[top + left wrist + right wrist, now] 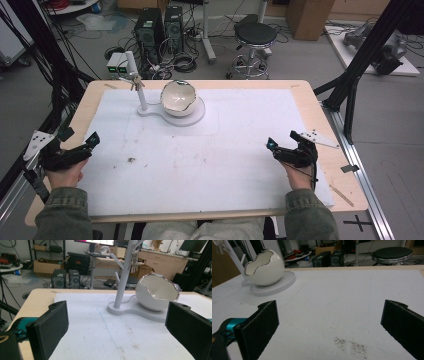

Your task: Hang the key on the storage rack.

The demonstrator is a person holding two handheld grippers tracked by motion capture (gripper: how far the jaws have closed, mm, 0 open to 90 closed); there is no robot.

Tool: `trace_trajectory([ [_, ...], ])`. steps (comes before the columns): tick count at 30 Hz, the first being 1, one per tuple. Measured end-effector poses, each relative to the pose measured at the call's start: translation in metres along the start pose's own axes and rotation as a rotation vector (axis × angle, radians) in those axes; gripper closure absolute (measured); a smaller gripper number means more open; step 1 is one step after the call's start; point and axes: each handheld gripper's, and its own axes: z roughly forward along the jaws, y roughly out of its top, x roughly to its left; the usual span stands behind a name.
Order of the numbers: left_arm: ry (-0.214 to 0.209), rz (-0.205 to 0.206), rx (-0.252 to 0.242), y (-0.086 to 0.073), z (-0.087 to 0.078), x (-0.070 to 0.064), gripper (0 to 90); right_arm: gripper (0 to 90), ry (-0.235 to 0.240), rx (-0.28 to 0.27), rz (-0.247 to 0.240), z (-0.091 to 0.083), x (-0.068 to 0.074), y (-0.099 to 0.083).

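Nothing begun, by my judgement. Left hand-held gripper (75, 152) and right hand-held gripper (292, 150) are idling, jaws apart and empty, well short of the egg-shaped bowl (178, 98), which is sitting on its white stand (196, 116) beside the hanger post (137, 85).

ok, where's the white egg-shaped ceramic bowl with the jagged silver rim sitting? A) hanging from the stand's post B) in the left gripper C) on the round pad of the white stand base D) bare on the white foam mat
C: the white egg-shaped bowl rests on the round pad of the white stand base, beside the post; both grippers are open and far from it.
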Motion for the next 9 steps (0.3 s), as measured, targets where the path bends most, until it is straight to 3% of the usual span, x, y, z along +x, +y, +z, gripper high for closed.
trace_trajectory([
  [9, 0.006, 0.004, -0.006, -0.0067, -0.0046, 0.0015, 5.3, 0.6, 0.001, 0.007, -0.007, 0.0009, 0.0004, -0.0004],
])
